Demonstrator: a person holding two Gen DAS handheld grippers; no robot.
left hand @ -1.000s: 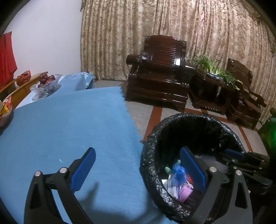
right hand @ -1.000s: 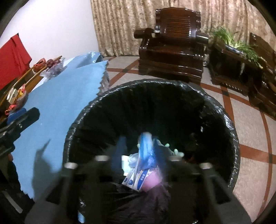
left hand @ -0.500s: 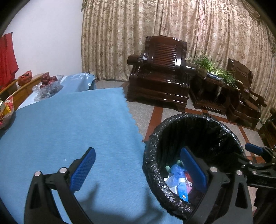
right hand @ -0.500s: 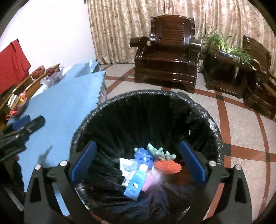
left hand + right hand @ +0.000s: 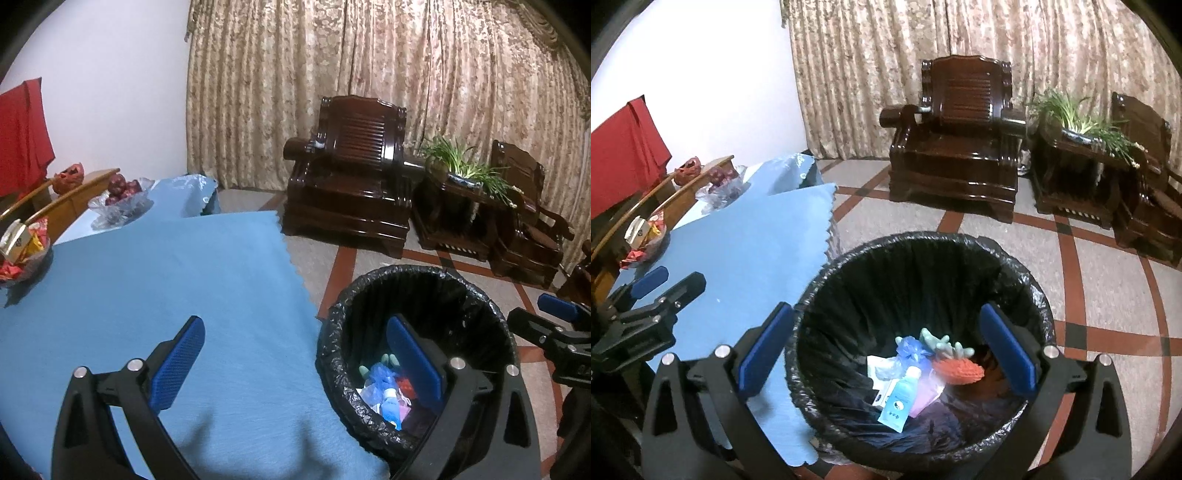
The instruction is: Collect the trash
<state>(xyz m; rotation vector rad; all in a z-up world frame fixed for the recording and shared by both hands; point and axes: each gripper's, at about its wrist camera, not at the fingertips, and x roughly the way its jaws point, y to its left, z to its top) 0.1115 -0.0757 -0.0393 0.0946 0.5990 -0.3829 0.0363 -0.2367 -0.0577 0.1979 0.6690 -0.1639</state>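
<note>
We hold the right gripper spread wide and empty above the bin (trash inside), the left gripper likewise agape over the blue cloth, ready to fetch more

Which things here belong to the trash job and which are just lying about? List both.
Job: bin with black liner; inside it the blue bottle, blue bag and orange toy; open right gripper above; open left gripper.

Lying about: blue cloth, armchair, plant, fruit bag, snack bowl.
</note>
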